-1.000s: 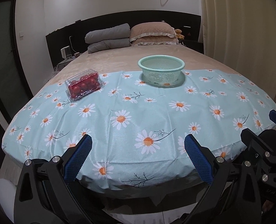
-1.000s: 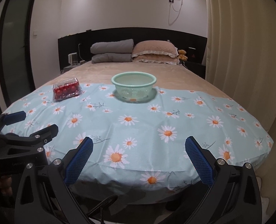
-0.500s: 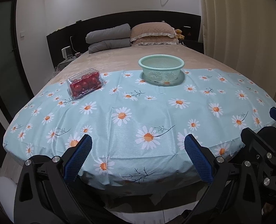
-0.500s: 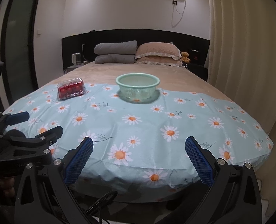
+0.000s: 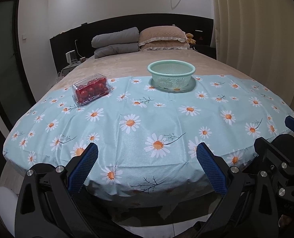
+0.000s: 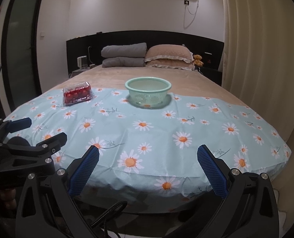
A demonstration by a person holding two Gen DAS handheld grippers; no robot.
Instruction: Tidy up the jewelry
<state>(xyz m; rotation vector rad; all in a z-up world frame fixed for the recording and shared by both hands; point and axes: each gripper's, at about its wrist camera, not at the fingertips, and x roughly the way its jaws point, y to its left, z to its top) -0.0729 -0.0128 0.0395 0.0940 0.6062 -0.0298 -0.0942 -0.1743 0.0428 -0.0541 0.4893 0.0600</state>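
Note:
A clear plastic box of small red round things [image 5: 91, 88] lies on the daisy-print cloth [image 5: 147, 119] at the far left; it also shows in the right wrist view [image 6: 76, 93]. A pale green perforated basket [image 5: 171, 71] stands upright at the far middle, seen too in the right wrist view [image 6: 147, 90]. My left gripper [image 5: 147, 165] is open and empty, held off the near edge of the bed. My right gripper [image 6: 147, 166] is open and empty, also at the near edge. No jewelry is visible.
The cloth covers the near half of a bed with a beige cover [image 5: 127, 63]. Grey folded quilts [image 5: 115, 41] and beige pillows [image 5: 162, 37] lie at the headboard. A curtain [image 6: 262, 59] hangs at the right. A nightstand [image 5: 71, 59] stands at the far left.
Both grippers have drawn back and tilted up a little, so the bed sits lower and farther in each view. Nothing on the cloth has moved.

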